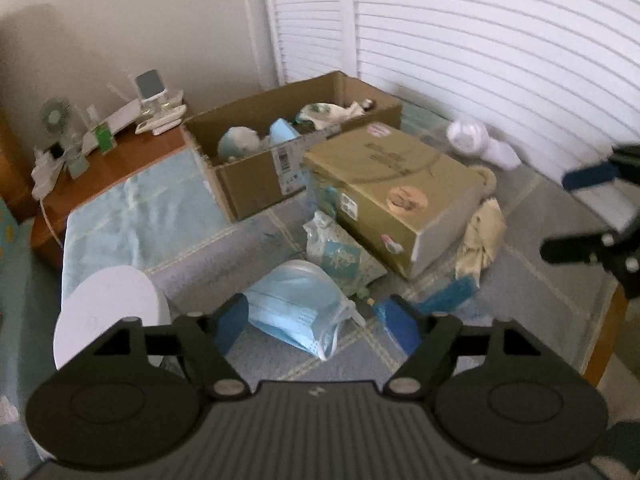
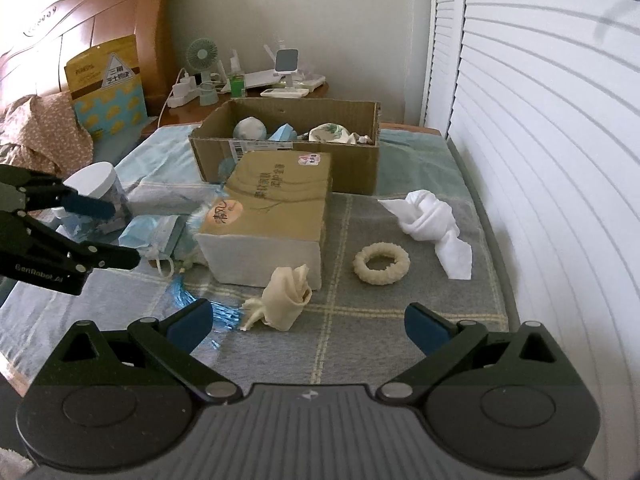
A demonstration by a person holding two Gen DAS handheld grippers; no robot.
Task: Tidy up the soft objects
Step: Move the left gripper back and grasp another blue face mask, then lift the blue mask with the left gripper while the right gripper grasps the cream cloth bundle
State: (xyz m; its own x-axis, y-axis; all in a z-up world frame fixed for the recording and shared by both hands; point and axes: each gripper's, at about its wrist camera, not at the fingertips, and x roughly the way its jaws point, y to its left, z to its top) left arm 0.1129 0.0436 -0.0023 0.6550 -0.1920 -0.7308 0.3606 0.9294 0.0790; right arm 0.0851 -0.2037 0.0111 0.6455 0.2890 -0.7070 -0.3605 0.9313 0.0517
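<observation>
An open cardboard box [image 2: 288, 160] at the back of the bed holds several soft items; it also shows in the left wrist view [image 1: 260, 184]. My left gripper [image 1: 316, 320] is open just above a bag of blue face masks [image 1: 296, 308], which the right wrist view [image 2: 156, 232] also shows. My right gripper [image 2: 308, 324] is open and empty, just short of a cream cloth [image 2: 286, 300]. A cream knitted ring [image 2: 382, 262] and a white cloth [image 2: 430, 220] lie further right. A tissue pack [image 1: 340, 260] lies beside the masks.
A closed golden carton [image 2: 272, 220] sits mid-bed in front of the open box. A white-lidded jar [image 2: 102, 188] stands at left. A blue tassel [image 2: 188, 300] lies near the cream cloth. A nightstand [image 2: 240, 80] with a fan and gadgets is behind. Louvred doors [image 2: 540, 140] run along the right.
</observation>
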